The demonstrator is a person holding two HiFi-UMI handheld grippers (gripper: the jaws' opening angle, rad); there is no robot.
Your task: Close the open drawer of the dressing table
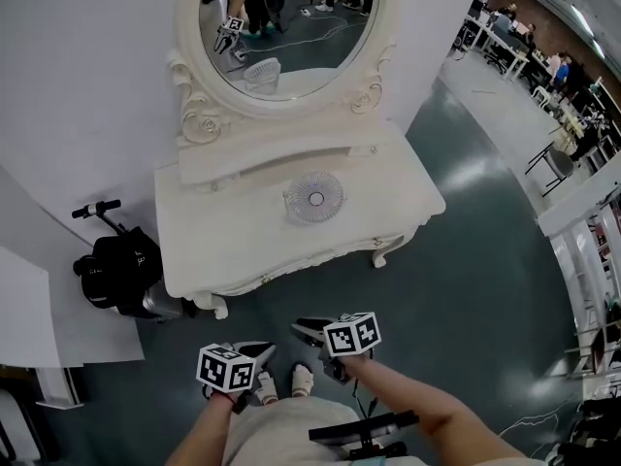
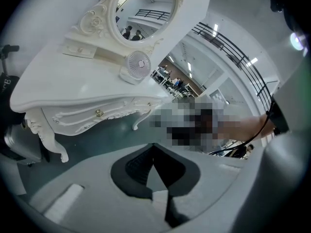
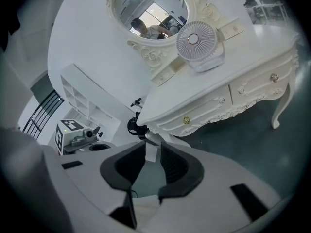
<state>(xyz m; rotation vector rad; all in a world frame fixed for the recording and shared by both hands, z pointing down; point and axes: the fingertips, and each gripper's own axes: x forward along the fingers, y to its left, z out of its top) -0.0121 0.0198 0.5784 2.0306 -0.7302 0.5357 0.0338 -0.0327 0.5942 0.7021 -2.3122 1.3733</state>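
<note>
While both tongs hang over the floor (image 1: 466, 260), neither touches the counter.

Left tongs (image 2: 154, 144): jaws together, pad tips meeting, nothing between them.

Right tongs (image 3: 152, 143): jaws well apart with a clear gap. Nothing is held, and only background shows through the gap.

Head view: each pair of tongs carries its marker cube, the left cube (image 1: 226, 369) at 8 o'clock of the right cube (image 1: 351, 334). Both point toward 12 o'clock. The person's white shoes (image 1: 281, 384) sit between and just below them, and a bare forearm (image 1: 417, 406) runs back from the right tongs toward 4 o'clock.

Counter (image 1: 233, 231): white and carved, on curled legs. It stands at 12 o'clock of the tongs, well apart from them, with bare floor between.

Drawer fronts (image 3: 204, 111): set in the counter's front face below the top, with small gold knobs (image 3: 187, 120). In both tongs views they sit flush with the carved front.

On the counter: a small round fan (image 1: 314, 197) stands near the middle, tilted back. The oval mirror (image 1: 291, 17) rises from the counter's 12 o'clock edge.

At 9 o'clock of the counter, on the floor just beside its leg, sits a black object with a handlebar (image 1: 121, 270). I cannot tell what it is.

At 2 o'clock, far off, people sit at tables (image 1: 514, 51).
</note>
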